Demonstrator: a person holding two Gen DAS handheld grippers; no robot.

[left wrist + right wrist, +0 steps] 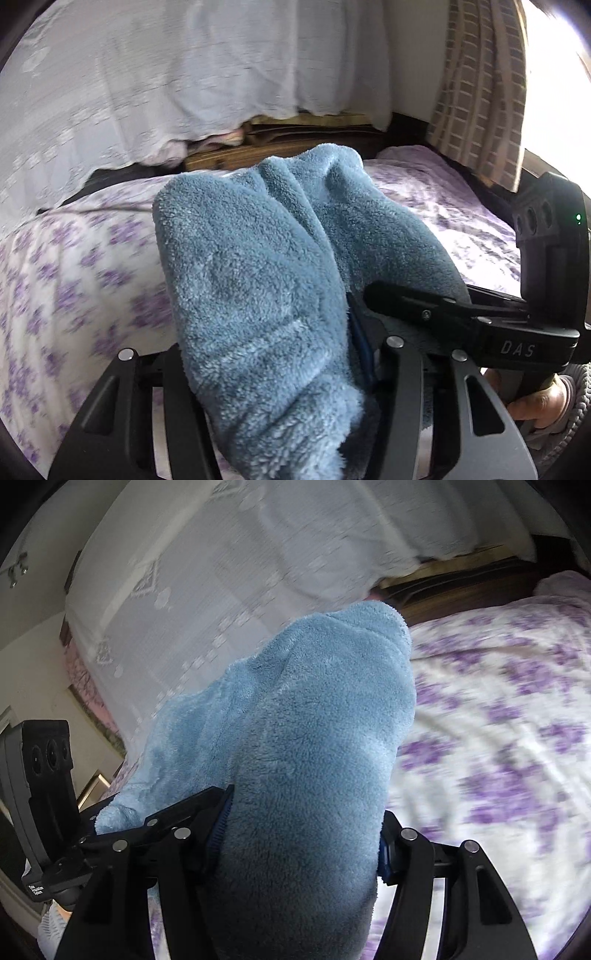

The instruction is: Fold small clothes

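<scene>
Clamping one blue fleece garment [258,266] between their pads, the left hand-held gripper [280,354] and right hand-held gripper [299,834] hold it above the floral bed [498,709].

— Where does the fleece garment [258,266] sit?
— Between the fingers of the left gripper [280,369], running forward from it over the bed [74,280].
— And on the other side?
— It fills the right gripper [299,842] too; the bed lies right of and beneath it.
— Beyond the grippers?
— A draped cloth [147,81] hangs behind the bed, and a curtain [480,92] ahead-right of the left gripper.
</scene>
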